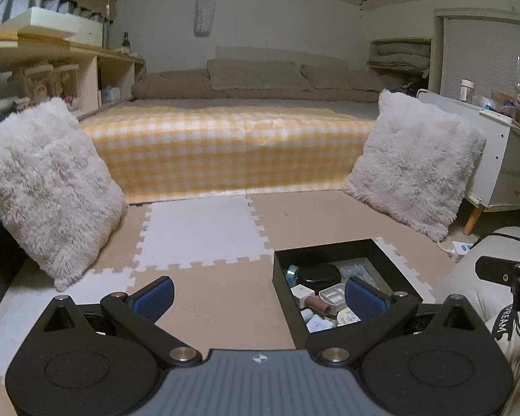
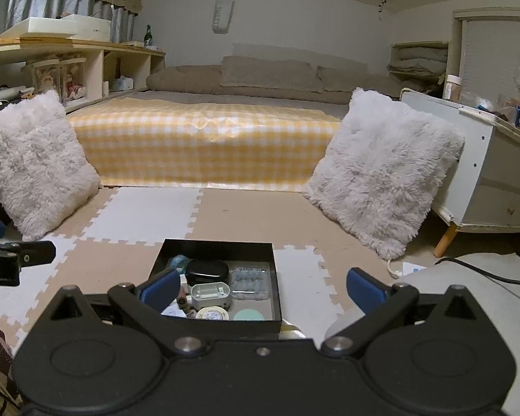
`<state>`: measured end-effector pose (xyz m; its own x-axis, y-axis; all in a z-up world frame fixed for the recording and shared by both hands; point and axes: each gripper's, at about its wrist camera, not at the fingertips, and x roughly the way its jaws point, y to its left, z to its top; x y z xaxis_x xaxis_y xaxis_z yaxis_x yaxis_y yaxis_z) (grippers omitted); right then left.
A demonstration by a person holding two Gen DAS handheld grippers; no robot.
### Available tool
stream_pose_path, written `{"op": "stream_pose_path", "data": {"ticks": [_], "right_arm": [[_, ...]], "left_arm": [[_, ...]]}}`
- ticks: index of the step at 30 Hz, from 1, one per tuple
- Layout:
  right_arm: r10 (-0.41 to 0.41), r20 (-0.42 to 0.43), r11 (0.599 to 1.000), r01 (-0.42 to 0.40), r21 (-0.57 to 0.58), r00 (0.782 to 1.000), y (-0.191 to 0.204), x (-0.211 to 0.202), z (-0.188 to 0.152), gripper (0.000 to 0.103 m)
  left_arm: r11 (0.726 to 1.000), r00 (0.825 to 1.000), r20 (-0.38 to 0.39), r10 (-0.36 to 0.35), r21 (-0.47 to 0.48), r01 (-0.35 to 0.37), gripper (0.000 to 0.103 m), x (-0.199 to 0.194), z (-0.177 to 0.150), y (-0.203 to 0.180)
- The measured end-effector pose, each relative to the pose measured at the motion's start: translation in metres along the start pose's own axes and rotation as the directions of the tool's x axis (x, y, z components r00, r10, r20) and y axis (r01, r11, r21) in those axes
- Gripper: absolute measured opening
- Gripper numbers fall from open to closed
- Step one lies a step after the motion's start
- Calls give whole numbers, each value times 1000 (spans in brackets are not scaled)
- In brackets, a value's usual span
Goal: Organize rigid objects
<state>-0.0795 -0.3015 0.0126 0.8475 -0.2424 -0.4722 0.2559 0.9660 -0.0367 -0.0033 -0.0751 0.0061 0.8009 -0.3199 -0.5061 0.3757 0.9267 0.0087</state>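
A black open box sits on the foam floor mat and holds several small rigid items: a black oval case, a clear blister pack, a grey plastic holder, a tape roll and a mint round lid. The box also shows in the left wrist view, to the right. My right gripper is open and empty, just above the box's near side. My left gripper is open and empty, over the mat left of the box.
Two fluffy white cushions lean against a low bed with a yellow checked cover. A white cabinet with bottles stands on the right, wooden shelves on the left. A cable lies at the right.
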Motion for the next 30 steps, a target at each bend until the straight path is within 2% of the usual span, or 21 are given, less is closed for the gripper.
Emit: {"op": "stream_pose_path", "data": {"ticks": [15, 30], "right_arm": [[-9, 10, 1000, 9, 1, 1000, 3, 4, -6, 103], [-9, 12, 1000, 9, 0, 1000, 4, 3, -6, 103]], "left_arm": [[1000, 999, -33, 8, 13, -7, 103, 7, -7, -1], [1000, 999, -34, 9, 13, -8, 103, 8, -8, 0]]}}
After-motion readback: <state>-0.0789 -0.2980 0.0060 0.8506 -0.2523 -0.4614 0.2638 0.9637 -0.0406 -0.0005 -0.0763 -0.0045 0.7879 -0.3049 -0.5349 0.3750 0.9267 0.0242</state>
